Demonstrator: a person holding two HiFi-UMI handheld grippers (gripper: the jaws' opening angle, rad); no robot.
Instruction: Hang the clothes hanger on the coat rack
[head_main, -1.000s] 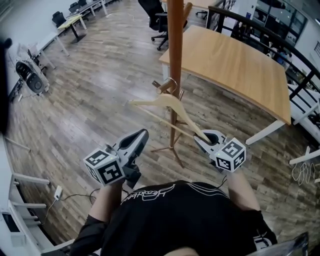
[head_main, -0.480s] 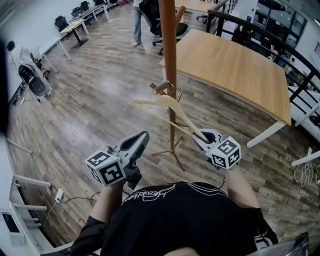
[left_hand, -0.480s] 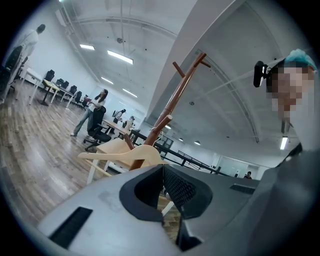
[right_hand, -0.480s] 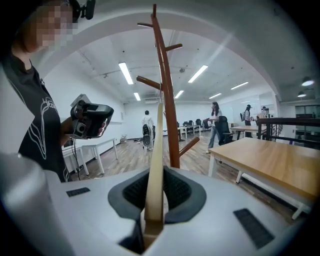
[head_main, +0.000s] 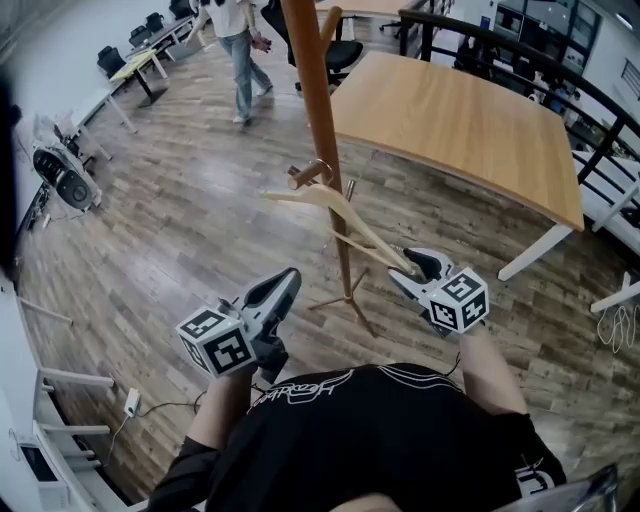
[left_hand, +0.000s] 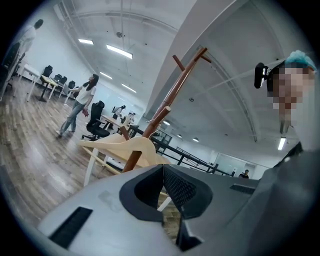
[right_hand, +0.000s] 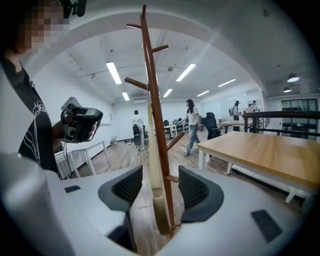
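My right hand-held gripper (head_main: 415, 268) has its jaws opening: in the right gripper view (right_hand: 156, 190) both ribbed pads stand clear of the clothes hanger (right_hand: 155, 165), whose near end sits upright in the gap between them without being pinched. From the head view I see the pale wooden hanger (head_main: 335, 205) sloping up and to the left from that gripper to the coat rack (head_main: 315, 100), where its metal hook (head_main: 325, 165) sits at a short peg (head_main: 305, 175) on the left of the brown pole; I cannot tell whether the hook bears fully on the peg. My left hand-held gripper (head_main: 285, 280) is near and to the left, well apart from the hanger, and the left gripper view (left_hand: 162, 167) shows its jaws closed together with nothing between them. The rack's feet stand on the wood-plank floor (head_main: 180, 220) just beyond both grippers. To the far right is a light wooden bench (head_main: 470, 130), and at the far left a person (head_main: 235, 50) is walking across the room.
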